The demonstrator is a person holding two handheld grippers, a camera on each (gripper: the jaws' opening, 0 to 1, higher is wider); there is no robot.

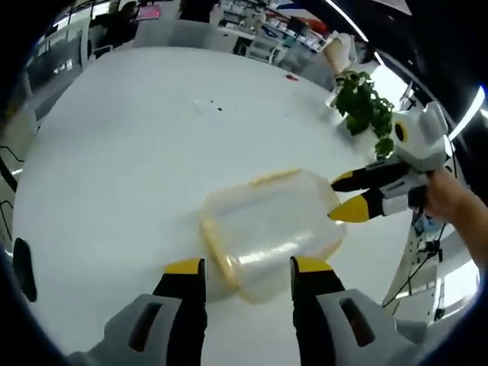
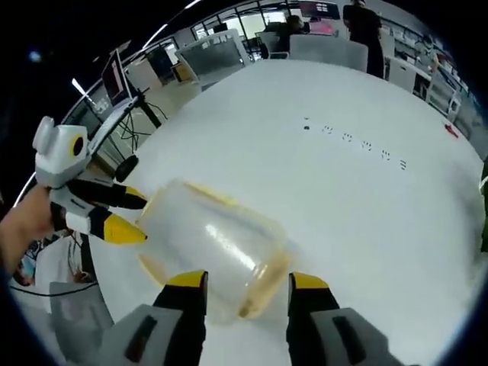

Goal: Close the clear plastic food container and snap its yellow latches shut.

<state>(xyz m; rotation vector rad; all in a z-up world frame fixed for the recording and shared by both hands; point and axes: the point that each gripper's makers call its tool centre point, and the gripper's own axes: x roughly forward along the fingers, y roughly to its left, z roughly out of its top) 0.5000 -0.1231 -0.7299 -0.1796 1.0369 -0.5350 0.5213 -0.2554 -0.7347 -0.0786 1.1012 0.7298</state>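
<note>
Clear plastic food container [image 1: 271,229] lying on a smooth white round bench [image 1: 137,152], rounded-rectangle shape, cloudy see-through walls, looks empty inside. Yellow latch [image 1: 217,252] along the near end, another yellow strip [image 1: 276,177] on the far edge.

Left gripper [image 1: 248,267] spread wide, yellow-tipped black jaws either side of the container's near end, can't tell if actually touching. Right gripper [image 1: 345,198] coming in from the right at the far corner, jaws parted a bit, tips right against the container wall, held by a hand [image 1: 450,200].

From the right gripper view: same container [image 2: 213,252] between its own spread jaws [image 2: 248,280], yellow rim facing the camera, left gripper [image 2: 126,217] poking in at the other end.

Extras by view: leafy green plant [image 1: 364,107] beyond the right gripper in the left gripper view; small dark specks [image 2: 354,141] on the bench, chairs [image 2: 328,49] and a standing person [image 2: 364,27] way past the container in the right gripper view.
</note>
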